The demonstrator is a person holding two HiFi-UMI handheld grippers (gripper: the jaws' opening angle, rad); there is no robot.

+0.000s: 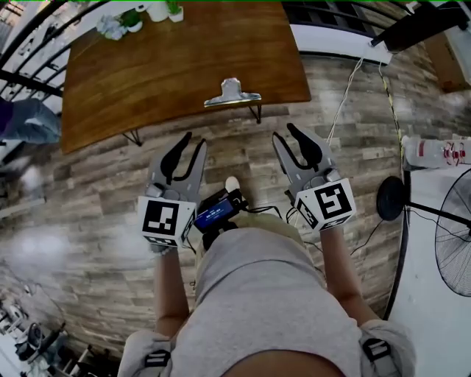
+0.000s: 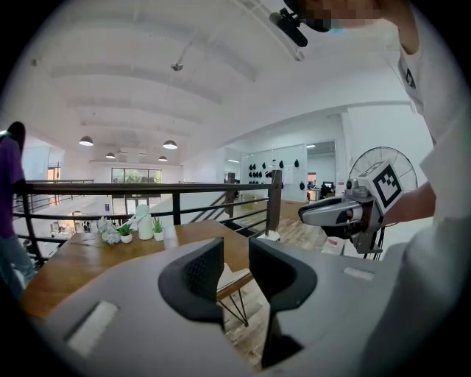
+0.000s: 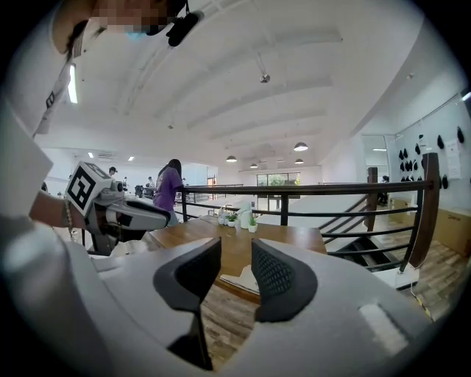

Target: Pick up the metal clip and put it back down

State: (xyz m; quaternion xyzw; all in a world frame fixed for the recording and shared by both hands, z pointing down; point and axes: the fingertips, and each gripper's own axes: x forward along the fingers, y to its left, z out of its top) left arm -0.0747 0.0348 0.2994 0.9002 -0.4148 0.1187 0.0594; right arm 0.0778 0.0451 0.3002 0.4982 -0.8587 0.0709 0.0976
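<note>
The metal clip lies on the wooden worktop, at the middle of its near edge, with its flat base along the edge and its rounded handle up. Both claws are held over the wood-plank floor on the near side of the worktop, well apart from the clip and pointing toward it.

The left claw sits to the left of the clip's line. Its 2 jaws stand apart with nothing gripped, and in the left gripper view only the far-off worktop edge and clip show through the gap. The right claw is level with it on the right. Its jaws are likewise parted and hold nothing.

At the worktop's far left corner stand small potted plants and a white vessel. A black railing runs behind the worktop, and a person in a purple top stands beyond its left end. A standing fan is at the right.
</note>
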